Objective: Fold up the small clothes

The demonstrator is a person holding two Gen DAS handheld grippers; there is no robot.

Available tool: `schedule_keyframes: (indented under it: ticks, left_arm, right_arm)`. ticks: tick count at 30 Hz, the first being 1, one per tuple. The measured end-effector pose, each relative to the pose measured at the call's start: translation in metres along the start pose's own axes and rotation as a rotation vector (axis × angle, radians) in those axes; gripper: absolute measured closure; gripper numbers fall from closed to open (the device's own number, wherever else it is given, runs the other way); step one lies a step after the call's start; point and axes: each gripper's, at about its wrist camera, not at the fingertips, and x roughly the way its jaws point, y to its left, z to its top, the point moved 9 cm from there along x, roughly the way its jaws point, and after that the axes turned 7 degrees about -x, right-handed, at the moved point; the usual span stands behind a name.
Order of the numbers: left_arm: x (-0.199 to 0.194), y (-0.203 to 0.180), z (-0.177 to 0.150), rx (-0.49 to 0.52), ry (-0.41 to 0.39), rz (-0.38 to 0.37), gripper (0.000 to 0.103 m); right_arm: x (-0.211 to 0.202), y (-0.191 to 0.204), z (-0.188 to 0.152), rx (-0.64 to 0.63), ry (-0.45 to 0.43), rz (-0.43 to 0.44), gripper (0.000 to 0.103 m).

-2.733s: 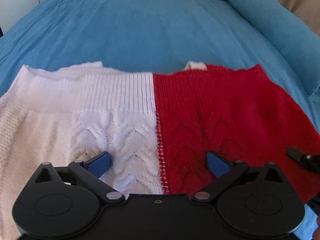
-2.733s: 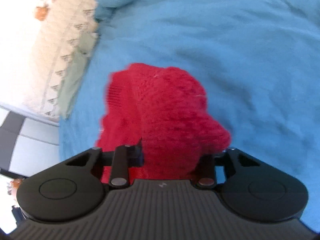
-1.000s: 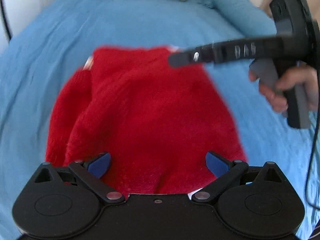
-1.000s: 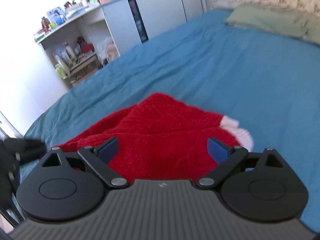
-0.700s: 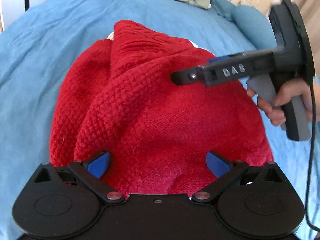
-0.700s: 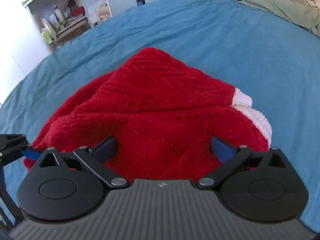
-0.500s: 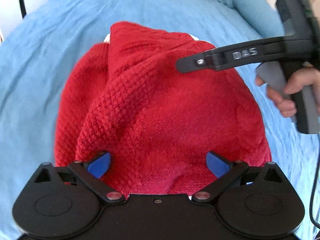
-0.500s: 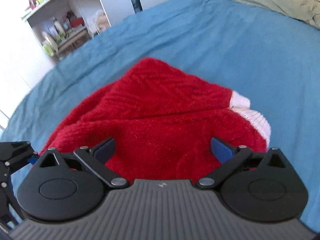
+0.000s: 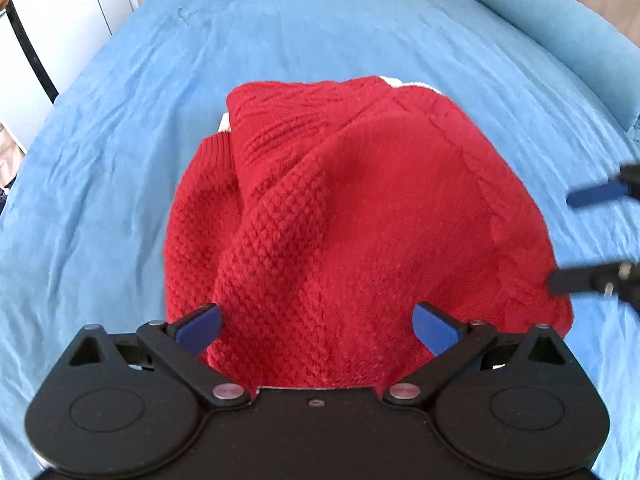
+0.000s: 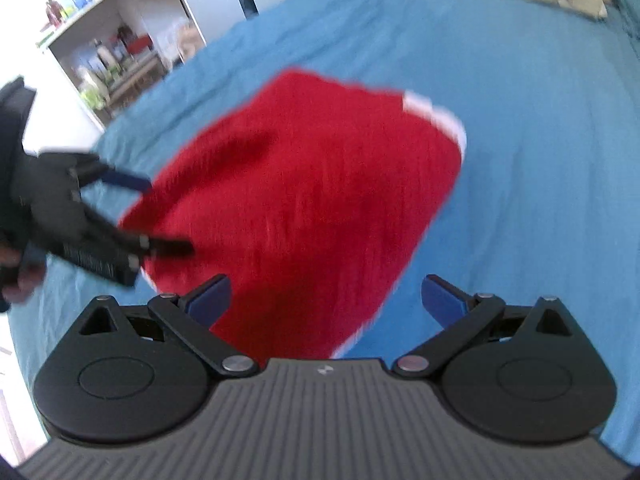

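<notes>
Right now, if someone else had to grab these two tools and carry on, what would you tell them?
Left tool: open, holding nothing, hovering at the near edge of the red sweater.
Right tool: open, empty, at the sweater's other side.
Sweater lies folded over on the blue bed, red side up, white part peeking out at the far edge.
Left: probably another fold and tidying the lumpy sleeve.

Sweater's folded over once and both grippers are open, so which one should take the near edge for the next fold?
Probably left. The left gripper is open, squarely over the near edge of the red sweater. The right gripper sits off toward its side edge.
</notes>
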Motion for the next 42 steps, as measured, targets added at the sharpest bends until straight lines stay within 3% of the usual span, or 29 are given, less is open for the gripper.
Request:
schedule_keyframes:
  ticks: [6, 15, 18, 23, 29, 35, 42]
  left_arm:
    - [0.010, 0.002, -0.008, -0.010, 0.016, -0.001, 0.000]
    - [0.024, 0.007, -0.017, -0.049, 0.052, -0.007, 0.000]
    - [0.009, 0.010, -0.009, -0.061, 0.043, -0.021, 0.000]
    - [-0.030, 0.048, 0.022, -0.133, -0.042, -0.053, 0.000]
    - [0.018, 0.109, 0.052, -0.207, 0.021, -0.082, 0.000]
    - [0.069, 0.126, 0.044, -0.369, 0.137, -0.264, 0.011]
    - [0.085, 0.121, 0.036, -0.476, 0.170, -0.381, 0.014]
  right_arm:
    - [0.024, -0.004, -0.022, 0.147, 0.017, 0.027, 0.000]
    - [0.042, -0.005, -0.036, 0.173, 0.065, 0.020, 0.000]
    - [0.036, -0.003, -0.026, 0.139, 0.066, 0.008, 0.000]
    - [-0.001, -0.004, 0.005, 0.079, -0.019, 0.020, 0.000]
    - [-0.008, -0.032, 0.036, 0.172, -0.055, 0.041, 0.000]
    - [0.018, -0.063, 0.034, 0.408, -0.075, 0.090, 0.000]
    - [0.061, -0.082, 0.022, 0.665, -0.052, 0.178, 0.000]
